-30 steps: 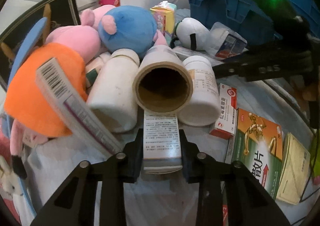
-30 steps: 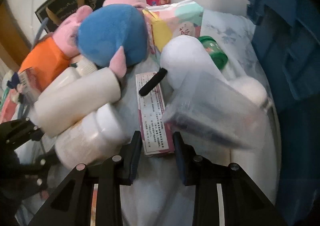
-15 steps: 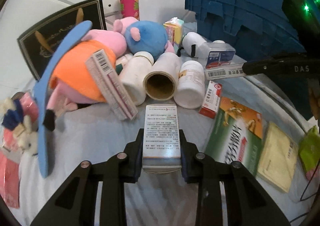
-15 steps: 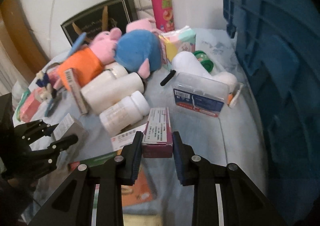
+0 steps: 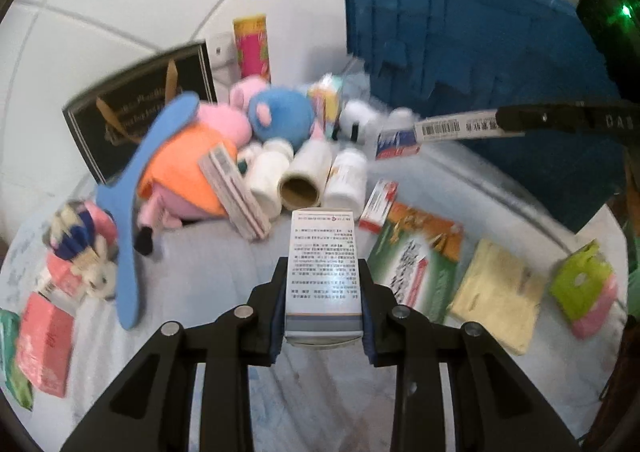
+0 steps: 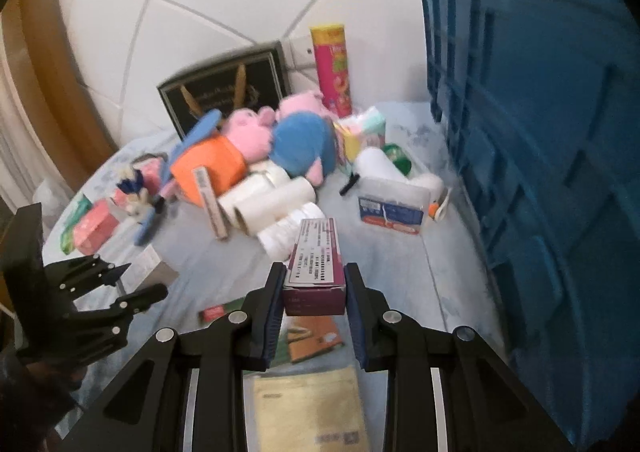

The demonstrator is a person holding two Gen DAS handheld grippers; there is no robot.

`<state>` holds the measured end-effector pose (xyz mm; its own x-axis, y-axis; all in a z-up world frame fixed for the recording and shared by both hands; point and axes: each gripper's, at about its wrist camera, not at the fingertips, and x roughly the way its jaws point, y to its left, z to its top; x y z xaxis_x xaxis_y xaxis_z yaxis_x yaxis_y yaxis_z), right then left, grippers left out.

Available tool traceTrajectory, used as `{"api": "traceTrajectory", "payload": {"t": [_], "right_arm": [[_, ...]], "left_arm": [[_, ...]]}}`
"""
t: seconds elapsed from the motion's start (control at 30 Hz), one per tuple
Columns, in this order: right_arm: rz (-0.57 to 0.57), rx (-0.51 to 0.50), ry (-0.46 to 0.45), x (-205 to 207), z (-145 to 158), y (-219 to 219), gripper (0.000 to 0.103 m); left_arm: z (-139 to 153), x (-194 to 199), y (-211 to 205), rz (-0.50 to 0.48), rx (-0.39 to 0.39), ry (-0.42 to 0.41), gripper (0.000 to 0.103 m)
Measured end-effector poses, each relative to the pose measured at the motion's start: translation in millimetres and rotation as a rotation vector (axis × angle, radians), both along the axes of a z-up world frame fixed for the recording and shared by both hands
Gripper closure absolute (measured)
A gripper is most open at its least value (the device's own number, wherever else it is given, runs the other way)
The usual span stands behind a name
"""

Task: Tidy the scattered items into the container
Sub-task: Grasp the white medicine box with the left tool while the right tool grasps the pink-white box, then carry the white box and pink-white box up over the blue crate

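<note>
My left gripper (image 5: 323,284) is shut on a white medicine box (image 5: 322,268) with small print, held above the cloth-covered table. My right gripper (image 6: 313,284) is shut on a maroon-and-white medicine box (image 6: 316,264), also lifted off the table. The blue crate (image 6: 532,156) stands at the right, its ribbed wall close to the right gripper. In the left wrist view the right gripper (image 5: 476,128) shows side-on in front of the blue crate (image 5: 472,52) with its box. Scattered plush toys (image 5: 224,140), white bottles (image 5: 308,172) and boxes lie beyond both grippers.
A black gift bag (image 6: 228,84) and a pink snack can (image 6: 332,64) stand against the tiled wall. Green-orange boxes (image 5: 412,260), a yellow packet (image 5: 500,292) and a green pouch (image 5: 584,284) lie at the right front. Pink boxes (image 5: 44,340) sit at the left edge.
Both grippers have risen and pulled back from the pile, each carrying its box. The items below look smaller and more of the crate wall shows.
</note>
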<state>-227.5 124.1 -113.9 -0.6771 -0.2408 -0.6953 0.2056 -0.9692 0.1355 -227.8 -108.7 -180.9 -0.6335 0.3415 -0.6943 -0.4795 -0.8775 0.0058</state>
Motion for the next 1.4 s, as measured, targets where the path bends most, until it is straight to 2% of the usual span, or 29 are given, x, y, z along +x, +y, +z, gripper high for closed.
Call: {"api": "traceTrajectory", "payload": {"t": [0.27,0.4,0.53,0.67,0.93,1.03,1.2,1.4], "right_arm": [[-0.032,-0.022,0.133,66,76,-5,0.075],[-0.064,-0.014,0.271,111,135,3,0.075],[-0.109,-0.009,0.387,145,184,25,0.075],[-0.175,-0.008,0.460,169,215,65,0.075],[-0.284,-0.020,0.480,189,239,182,0.075],[-0.310,-0.022,0.472,187,243,222,0.075],[-0.345,-0.013,0.459,180,241,271,0.075],[-0.378,-0.001,0.442,170,224,303,0.075]], "left_arm": [[92,40,24,-0.108,0.058,0.163,0.073],[139,55,46,-0.163,0.093,0.238,0.073],[188,68,82,-0.213,0.112,0.309,0.073],[230,82,130,-0.259,0.142,0.368,0.073],[266,94,270,-0.328,0.142,0.386,0.073],[272,96,313,-0.325,0.136,0.382,0.073],[271,98,358,-0.294,0.094,0.395,0.073],[274,101,382,-0.245,0.074,0.402,0.073]]}}
